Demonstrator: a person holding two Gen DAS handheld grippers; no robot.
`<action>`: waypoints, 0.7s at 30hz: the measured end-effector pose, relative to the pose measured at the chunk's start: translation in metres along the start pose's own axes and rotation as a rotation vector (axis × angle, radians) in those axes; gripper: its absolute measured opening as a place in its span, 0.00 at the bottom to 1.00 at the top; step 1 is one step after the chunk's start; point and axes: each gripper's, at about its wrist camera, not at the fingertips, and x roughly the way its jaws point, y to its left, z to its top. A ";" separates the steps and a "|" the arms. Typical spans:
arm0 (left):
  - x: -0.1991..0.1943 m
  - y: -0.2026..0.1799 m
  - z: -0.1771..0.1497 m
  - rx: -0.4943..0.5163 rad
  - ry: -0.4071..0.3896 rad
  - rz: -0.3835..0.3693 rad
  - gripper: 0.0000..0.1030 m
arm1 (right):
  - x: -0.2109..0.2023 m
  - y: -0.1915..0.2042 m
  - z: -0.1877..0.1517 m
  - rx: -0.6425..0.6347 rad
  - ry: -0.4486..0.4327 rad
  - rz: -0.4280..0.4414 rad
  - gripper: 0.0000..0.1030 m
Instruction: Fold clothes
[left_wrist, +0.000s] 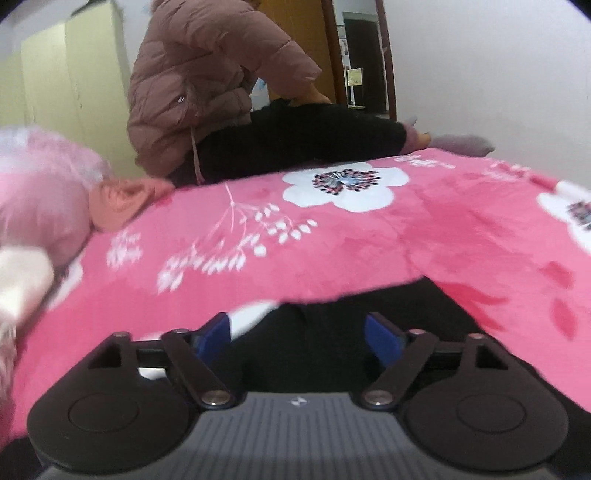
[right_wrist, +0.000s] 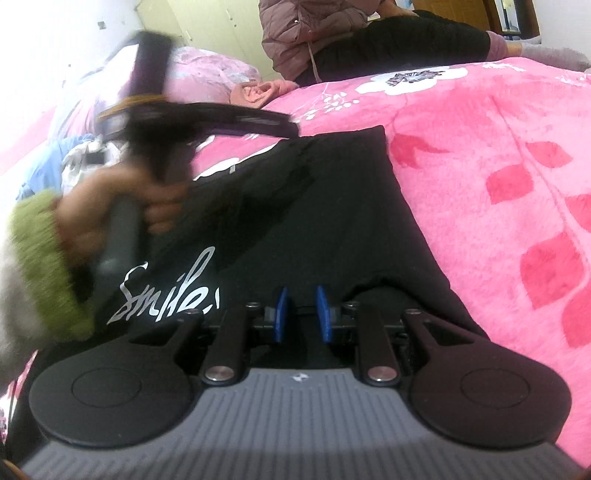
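Black fabric: a black garment (right_wrist: 295, 206) lies flat on a pink floral blanket (right_wrist: 498, 147) covering the bed.
Writing: silver script on the garment reads "Smile" (right_wrist: 166, 291), just left of the right gripper; a small logo on each gripper body is too small to read.
Right gripper (right_wrist: 302, 314): blue pads (right_wrist: 281, 314) stand close together with a narrow gap; the garment lies between and beyond them, but whether they pinch the cloth cannot be told.
Left gripper (left_wrist: 297, 332): jaws spread wide, nothing clamped; the garment's edge (left_wrist: 332, 332) lies under and between the fingers, apart from the pads.
Left hand (right_wrist: 122, 206): blurred in the right wrist view, gripping the left gripper's handle above the garment's left side, in a green fuzzy cuff (right_wrist: 44, 251).
Background: a person in a puffy jacket (left_wrist: 207, 81) sits on the bed's far edge; pink bedding (left_wrist: 40, 206) is piled at left.
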 end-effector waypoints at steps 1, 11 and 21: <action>-0.011 0.004 -0.005 -0.023 0.014 -0.014 0.85 | 0.000 0.000 0.000 0.002 -0.001 0.001 0.17; -0.139 0.062 -0.064 -0.322 0.090 -0.038 0.93 | 0.000 -0.002 0.000 0.016 -0.005 0.020 0.21; -0.269 0.105 -0.161 -0.524 0.058 0.021 1.00 | 0.000 0.012 -0.003 -0.071 -0.006 0.010 0.39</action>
